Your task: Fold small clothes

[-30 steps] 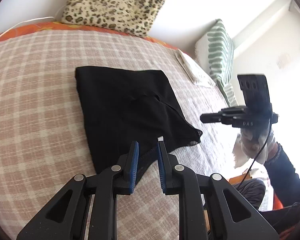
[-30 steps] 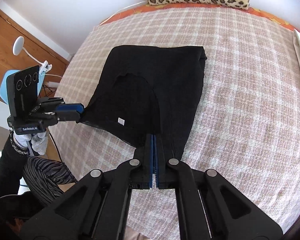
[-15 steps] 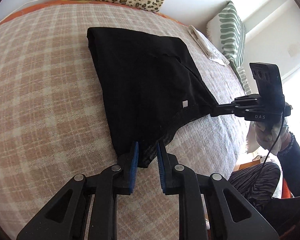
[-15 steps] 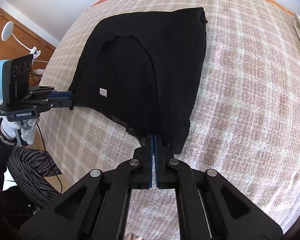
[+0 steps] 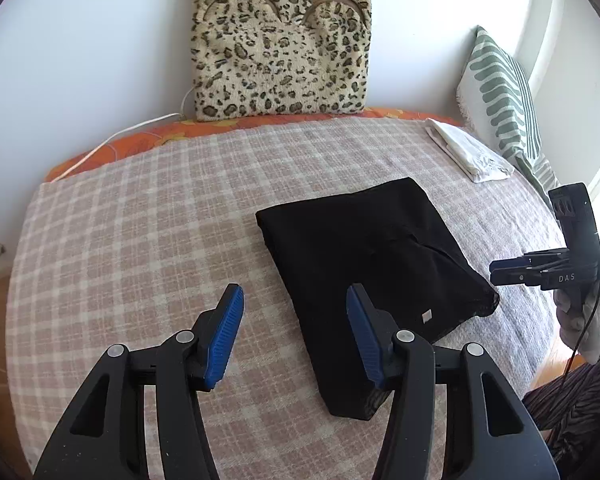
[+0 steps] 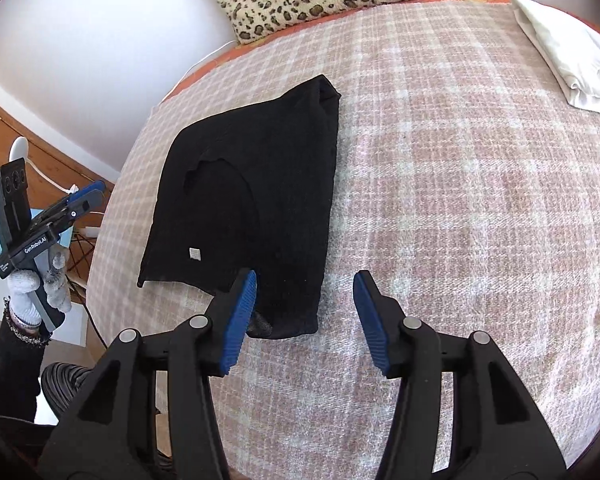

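A black garment (image 5: 364, 272) lies folded flat on the plaid bed cover (image 5: 148, 240), a small white tag near its front edge. My left gripper (image 5: 294, 332) is open and empty, just above the garment's near left edge. My right gripper (image 6: 304, 316) is open and empty over the garment's (image 6: 252, 200) near right corner. In the left wrist view the right gripper (image 5: 512, 272) hangs off the garment's right corner. In the right wrist view the left gripper (image 6: 86, 200) is held up at the left, off the bed.
A leopard-print cushion (image 5: 280, 40) leans on the back wall. A folded white cloth (image 5: 468, 152) and a green striped pillow (image 5: 504, 96) lie at the right. An orange sheet edge (image 5: 140, 144) with a white cable runs along the back. The bed drops off at left and front.
Both grippers have let go of the garment and opened. They have pulled back and up; the garment now lies flat on the bed instead of being stretched between them.
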Available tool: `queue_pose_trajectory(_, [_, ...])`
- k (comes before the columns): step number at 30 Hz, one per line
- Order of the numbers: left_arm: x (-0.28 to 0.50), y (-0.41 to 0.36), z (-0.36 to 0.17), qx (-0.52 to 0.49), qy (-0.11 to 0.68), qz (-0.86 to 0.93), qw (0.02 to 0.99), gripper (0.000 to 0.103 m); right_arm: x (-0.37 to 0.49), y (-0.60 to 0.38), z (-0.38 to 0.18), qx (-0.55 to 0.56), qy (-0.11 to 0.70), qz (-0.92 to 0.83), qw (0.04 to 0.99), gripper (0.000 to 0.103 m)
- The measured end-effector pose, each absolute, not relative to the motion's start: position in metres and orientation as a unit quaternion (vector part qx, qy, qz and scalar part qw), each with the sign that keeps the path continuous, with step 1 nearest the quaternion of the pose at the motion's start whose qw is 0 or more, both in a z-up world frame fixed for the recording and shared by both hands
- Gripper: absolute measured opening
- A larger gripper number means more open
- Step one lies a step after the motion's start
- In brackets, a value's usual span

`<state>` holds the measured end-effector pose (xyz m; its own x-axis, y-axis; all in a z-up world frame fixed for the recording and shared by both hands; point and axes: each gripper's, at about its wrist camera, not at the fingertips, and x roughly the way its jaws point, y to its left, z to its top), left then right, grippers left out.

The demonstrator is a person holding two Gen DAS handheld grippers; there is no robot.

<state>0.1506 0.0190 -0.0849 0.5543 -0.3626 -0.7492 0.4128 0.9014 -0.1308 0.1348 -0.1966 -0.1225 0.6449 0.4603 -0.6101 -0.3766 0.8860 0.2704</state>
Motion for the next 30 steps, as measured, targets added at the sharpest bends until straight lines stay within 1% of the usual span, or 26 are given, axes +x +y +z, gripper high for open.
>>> queue_pose_trajectory(6, [0.168, 0.004, -0.083, 0.052, 0.410, -0.227, 0.882, 0.052, 0.146, -0.200, -0.134, 0.073, 0.365, 0.230, 0.899, 0.053])
queue_pose_trajectory(10, [0.180, 0.002, -0.088, 0.039, 0.419, -0.243, 0.874, 0.053, 0.153, -0.200, -0.136, 0.087, 0.372, 0.241, 0.892, 0.053])
queue_pose_trajectory(12, [0.195, 0.007, -0.097, -0.008, 0.446, -0.265, 0.855, 0.057, 0.154, -0.201, -0.138, 0.093, 0.374, 0.247, 0.889, 0.053])
queue_pose_trajectory(16, [0.232, 0.028, -0.126, -0.144, 0.502, -0.296, 0.800, 0.058, 0.156, -0.209, -0.142, 0.120, 0.378, 0.265, 0.879, 0.053])
queue_pose_trajectory(20, [0.258, 0.041, -0.154, -0.216, 0.526, -0.290, 0.770, 0.058, 0.160, -0.222, -0.152, 0.179, 0.385, 0.310, 0.850, 0.053])
queue_pose_trajectory(25, [0.280, 0.047, -0.170, -0.255, 0.525, -0.283, 0.761, 0.058, 0.161, -0.228, -0.160, 0.214, 0.378, 0.335, 0.836, 0.056])
queue_pose_trajectory(28, [0.285, 0.041, -0.173, -0.253, 0.522, -0.295, 0.759, 0.058, 0.167, -0.230, -0.164, 0.239, 0.379, 0.355, 0.820, 0.056])
queue_pose_trajectory(30, [0.290, 0.038, -0.173, -0.249, 0.519, -0.302, 0.760, 0.058, 0.167, -0.225, -0.164, 0.231, 0.377, 0.360, 0.822, 0.056])
